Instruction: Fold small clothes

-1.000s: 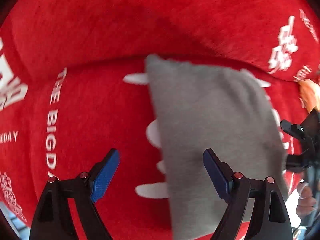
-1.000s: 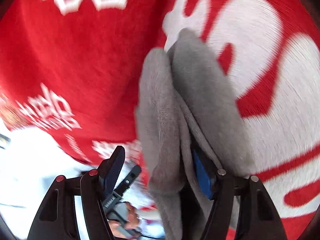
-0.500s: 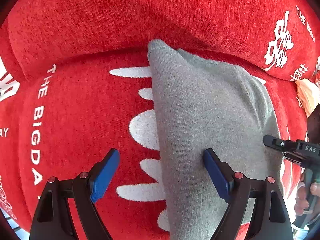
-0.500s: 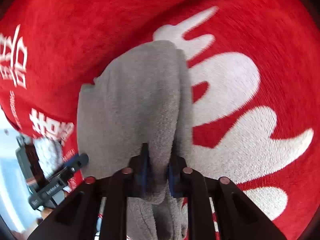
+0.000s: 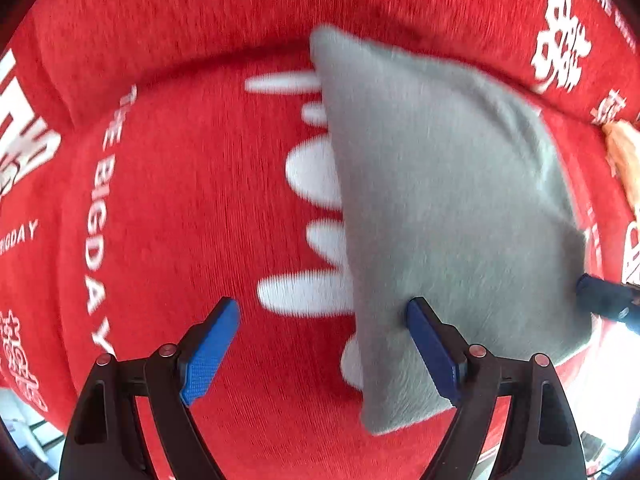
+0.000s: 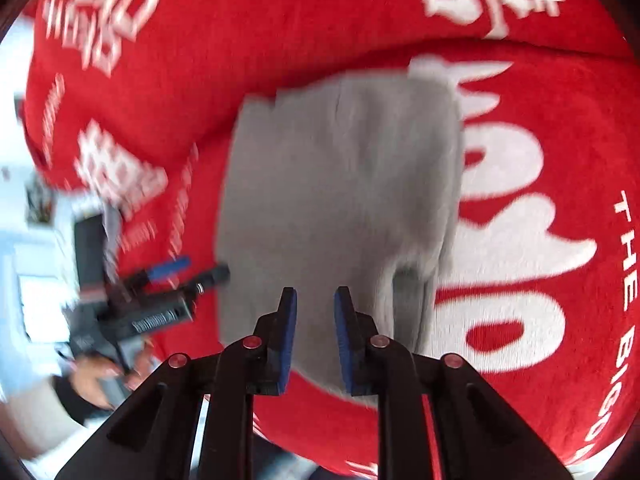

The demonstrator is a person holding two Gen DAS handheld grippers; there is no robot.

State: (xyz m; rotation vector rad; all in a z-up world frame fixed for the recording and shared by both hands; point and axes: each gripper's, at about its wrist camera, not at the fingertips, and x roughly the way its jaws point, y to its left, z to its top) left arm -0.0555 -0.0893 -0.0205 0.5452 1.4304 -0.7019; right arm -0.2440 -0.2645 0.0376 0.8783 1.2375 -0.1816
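Note:
A small grey garment (image 5: 448, 216) lies folded on a red cloth with white lettering (image 5: 180, 208). My left gripper (image 5: 320, 344) is open and empty, and its right finger (image 5: 430, 344) rests at the garment's near left edge. In the right wrist view the garment (image 6: 340, 184) lies flat ahead. My right gripper (image 6: 315, 320) hovers over its near edge with the jaws a little apart and nothing between them. The left gripper shows at the left of that view (image 6: 160, 292).
The red cloth (image 6: 540, 200) covers a cushioned surface with a raised back fold (image 5: 240, 12). An orange item (image 5: 622, 156) lies at the right edge. A pale floor (image 6: 36, 240) shows past the cloth's left edge.
My right gripper was shut on the garment's fold half a second ago; now its jaws are apart and the garment lies free. The left gripper stayed open beside it.

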